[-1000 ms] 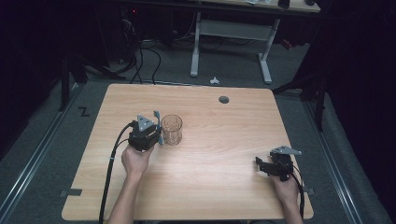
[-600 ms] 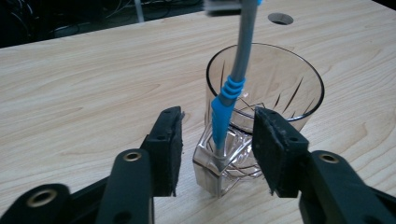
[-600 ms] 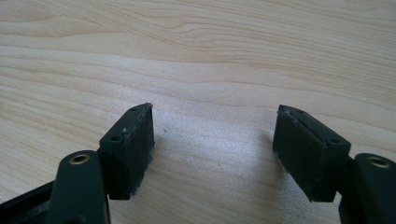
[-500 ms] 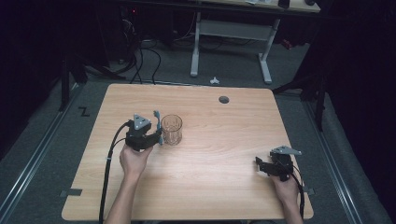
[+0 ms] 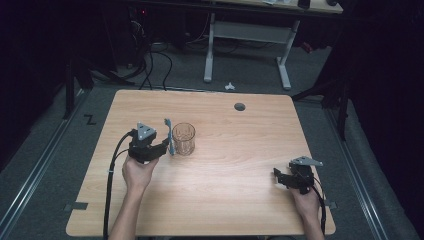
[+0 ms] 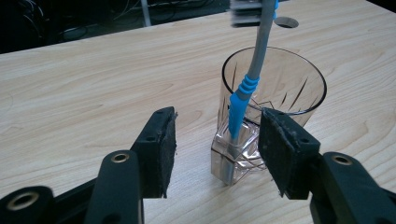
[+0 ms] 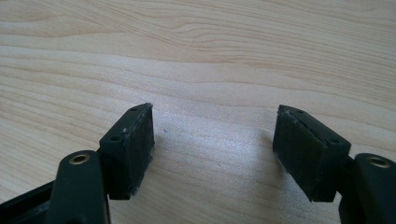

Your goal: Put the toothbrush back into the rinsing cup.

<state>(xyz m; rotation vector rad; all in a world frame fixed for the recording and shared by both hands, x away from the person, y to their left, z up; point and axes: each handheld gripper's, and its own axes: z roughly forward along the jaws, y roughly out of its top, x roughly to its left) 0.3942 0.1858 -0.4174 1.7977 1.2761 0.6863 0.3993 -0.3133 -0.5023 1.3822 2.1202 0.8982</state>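
Left hand-held gripper (image 6: 215,144) jaws just opened, toothbrush (image 6: 243,93) released in glass (image 6: 273,112)

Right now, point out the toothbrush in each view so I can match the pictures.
High view: the toothbrush stands left of centre, leaning on the drinking glass, just ahead of the left gripper.
Left gripper view: right of centre, handle end on the table outside the glass, between the open jaws, bristles at the top edge.
Right gripper view: not in it.
Shared landmark: the round table hole.
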